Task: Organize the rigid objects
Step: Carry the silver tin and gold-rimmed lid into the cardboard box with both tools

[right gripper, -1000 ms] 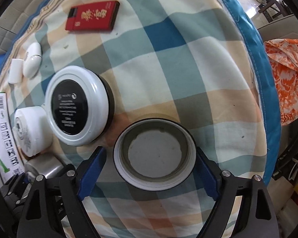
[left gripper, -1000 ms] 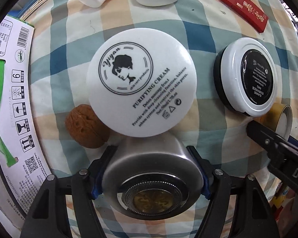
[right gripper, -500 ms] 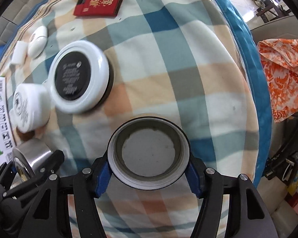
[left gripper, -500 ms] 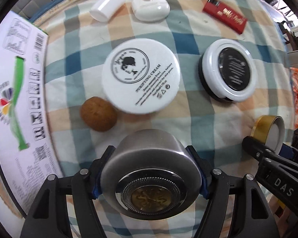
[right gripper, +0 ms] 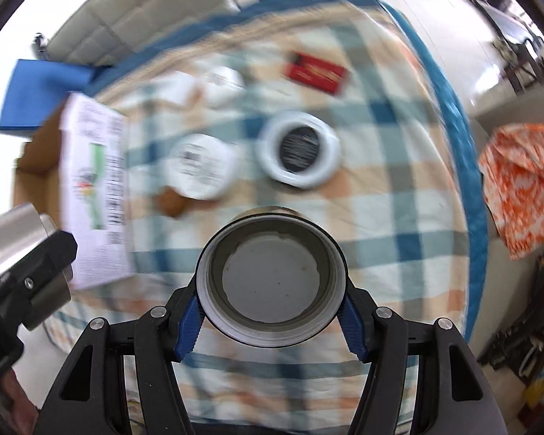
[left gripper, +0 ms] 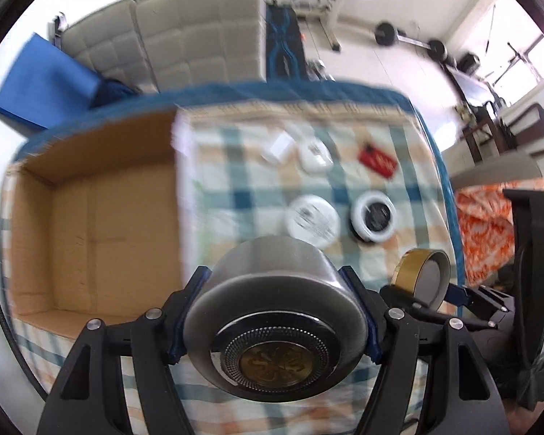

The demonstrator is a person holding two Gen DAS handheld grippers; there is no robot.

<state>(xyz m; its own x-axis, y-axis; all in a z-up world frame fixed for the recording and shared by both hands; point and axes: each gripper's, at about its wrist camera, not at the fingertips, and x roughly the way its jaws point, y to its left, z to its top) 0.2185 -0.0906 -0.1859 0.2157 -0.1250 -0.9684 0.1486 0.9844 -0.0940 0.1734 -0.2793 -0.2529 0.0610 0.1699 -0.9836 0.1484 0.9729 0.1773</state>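
left wrist view: steel tin [left gripper: 272, 290] sits clamped in the left gripper [left gripper: 275, 320], held above the checked cloth [left gripper: 235, 188] beside the open cardboard box [left gripper: 90, 224]. right gripper [right gripper: 271, 311] clamps a gold-sided lid [right gripper: 271, 282] above the cloth; cream jars are blurred.

Brushed metal tin [left gripper: 275, 282]: satin sides, knurled ring and brassy disc in its face. Gold-sided cap [right gripper: 272, 282]: glossy foil wall, matt grey inside. Left gripper [left gripper: 273, 320] and right gripper [right gripper: 272, 320]: matt black plastic, blue rubbery pads. Checked cloth [right gripper: 399, 195]: soft woven fabric. Cardboard box [left gripper: 90, 224]: raw brown inside, printed white outside. Cream jar [left gripper: 312, 220]: smooth white plastic.
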